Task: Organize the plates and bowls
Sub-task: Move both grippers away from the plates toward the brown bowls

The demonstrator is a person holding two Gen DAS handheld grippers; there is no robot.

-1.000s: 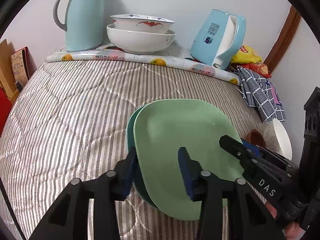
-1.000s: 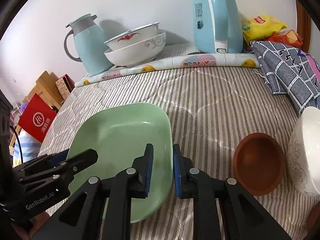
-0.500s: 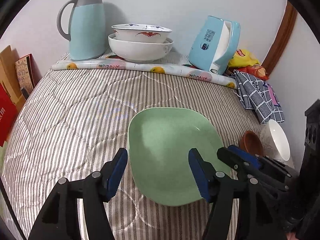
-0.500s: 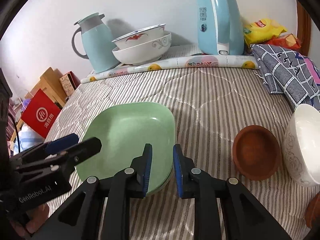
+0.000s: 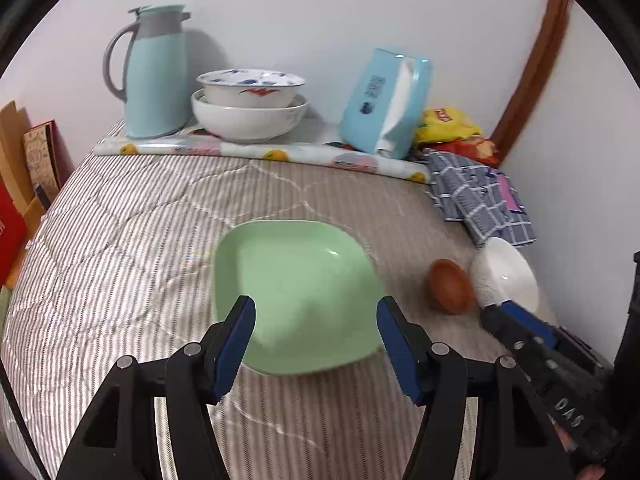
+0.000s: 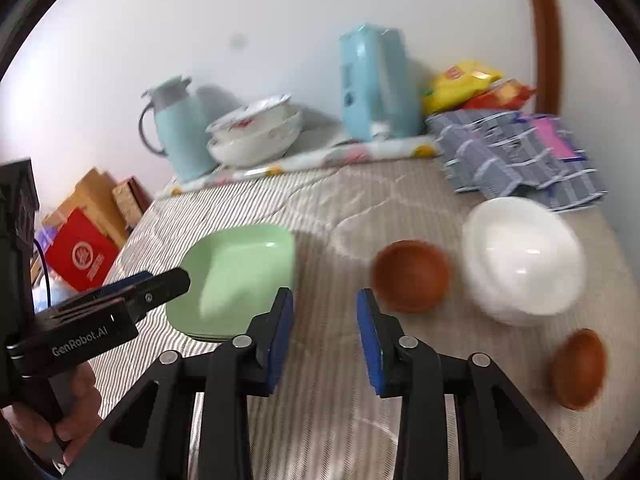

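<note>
A: While the right tongs point(image 6: 324, 332) are spreading with nothing between the blue pads, where does that leave the plates?

B: Released. The left tongs point(image 5: 316, 344) stand apart too, empty, above the near rim of the pale green square plastic plate point(image 5: 296, 292). It lies flat on the striped grey quilted bed point(image 5: 132, 240), about the middle; the right view shows more rims under it, so it tops a small stack.

A: And the bowls?

B: Toward the bed's right edge: a small brown round bowl point(image 6: 410, 276) just beside a glossy white ceramic bowl point(image 6: 524, 256), with a second small brown bowl point(image 6: 580, 368) nearer the front right corner. At the far edge by the wall, two white patterned bowls point(image 5: 250, 106) sit nested on a fruit-print cloth point(image 5: 280, 152), between a light blue thermos jug point(image 5: 154, 72) and a light blue tissue box point(image 5: 384, 104).

A: What might go wrong from here?

B: I'd guess the brown bowl comes next. The quilt is soft, so pressing down could tip it or nudge it against the white one. A pinch on a thin smooth rim could slip. The two tools are also close together and could bump.
</note>
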